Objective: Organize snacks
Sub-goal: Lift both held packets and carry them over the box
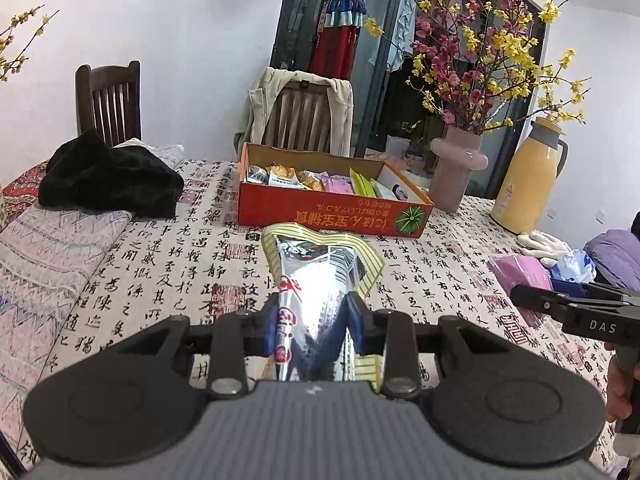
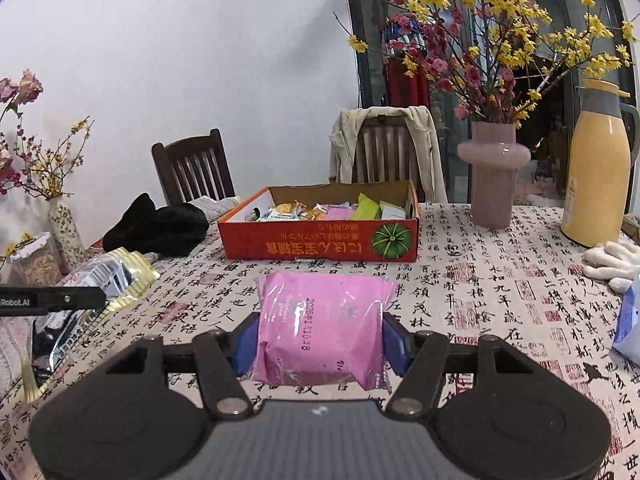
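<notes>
Snack box (image 2: 320, 236) sits mid-table on tablecloth (image 2: 480, 300), packets inside. Vase (image 2: 494, 176) right of box, thermos (image 2: 596, 176) further right. Two chairs (image 2: 192, 168) behind table. Dark cloth (image 2: 160, 226) left of box. Both held packets hang before box, above table.
</notes>
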The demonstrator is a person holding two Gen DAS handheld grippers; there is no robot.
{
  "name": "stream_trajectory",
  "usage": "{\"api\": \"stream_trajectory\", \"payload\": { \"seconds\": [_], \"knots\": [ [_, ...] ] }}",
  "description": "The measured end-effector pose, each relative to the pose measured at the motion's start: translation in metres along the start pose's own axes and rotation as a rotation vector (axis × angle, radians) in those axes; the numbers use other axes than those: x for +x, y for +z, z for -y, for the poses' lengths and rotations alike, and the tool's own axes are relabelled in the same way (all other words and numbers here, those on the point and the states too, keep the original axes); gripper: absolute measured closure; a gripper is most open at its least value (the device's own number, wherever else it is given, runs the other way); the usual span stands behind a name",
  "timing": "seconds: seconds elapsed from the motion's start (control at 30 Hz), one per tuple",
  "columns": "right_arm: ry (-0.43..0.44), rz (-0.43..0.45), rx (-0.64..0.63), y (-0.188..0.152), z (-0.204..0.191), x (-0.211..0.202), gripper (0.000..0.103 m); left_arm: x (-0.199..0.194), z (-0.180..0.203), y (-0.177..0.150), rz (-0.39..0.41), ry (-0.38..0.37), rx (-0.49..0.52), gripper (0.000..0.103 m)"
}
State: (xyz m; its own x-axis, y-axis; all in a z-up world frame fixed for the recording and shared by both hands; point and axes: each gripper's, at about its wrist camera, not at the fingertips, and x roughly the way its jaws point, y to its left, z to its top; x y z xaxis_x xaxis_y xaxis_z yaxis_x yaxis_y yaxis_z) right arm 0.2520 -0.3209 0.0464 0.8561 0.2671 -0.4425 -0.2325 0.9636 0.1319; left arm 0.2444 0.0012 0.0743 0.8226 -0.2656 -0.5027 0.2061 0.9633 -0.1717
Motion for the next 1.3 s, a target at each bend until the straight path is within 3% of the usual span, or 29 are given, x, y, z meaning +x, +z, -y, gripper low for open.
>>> {"api": "stream_trajectory", "payload": {
  "seconds": [0.23,0.57,0.73,0.9,1.07,1.3],
  "knots": [
    [-0.003,0.030,-0.070,0.028,-0.006,0.017,0.041,0.019,-0.001,0.032,0.049,0.006,0.053,0.069],
    [0.024,0.115,-0.163,0.112,-0.011,0.065,0.041,0.071,-0.022,0.124,0.116,-0.051,0.068,0.069],
    [0.048,0.115,-0.165,0.161,-0.005,0.117,0.042,0.123,-0.026,0.175,0.115,-0.058,0.085,0.069],
    [0.087,0.053,-0.125,0.201,0.004,0.191,0.041,0.193,-0.032,0.221,0.082,-0.049,0.062,0.069],
    [0.062,-0.040,-0.111,0.203,0.010,0.270,0.041,0.268,-0.043,0.234,0.011,-0.030,0.014,0.069],
    [0.013,-0.179,-0.107,0.165,0.013,0.358,0.041,0.362,-0.054,0.209,-0.104,0.013,-0.076,0.069]
  ]
}}
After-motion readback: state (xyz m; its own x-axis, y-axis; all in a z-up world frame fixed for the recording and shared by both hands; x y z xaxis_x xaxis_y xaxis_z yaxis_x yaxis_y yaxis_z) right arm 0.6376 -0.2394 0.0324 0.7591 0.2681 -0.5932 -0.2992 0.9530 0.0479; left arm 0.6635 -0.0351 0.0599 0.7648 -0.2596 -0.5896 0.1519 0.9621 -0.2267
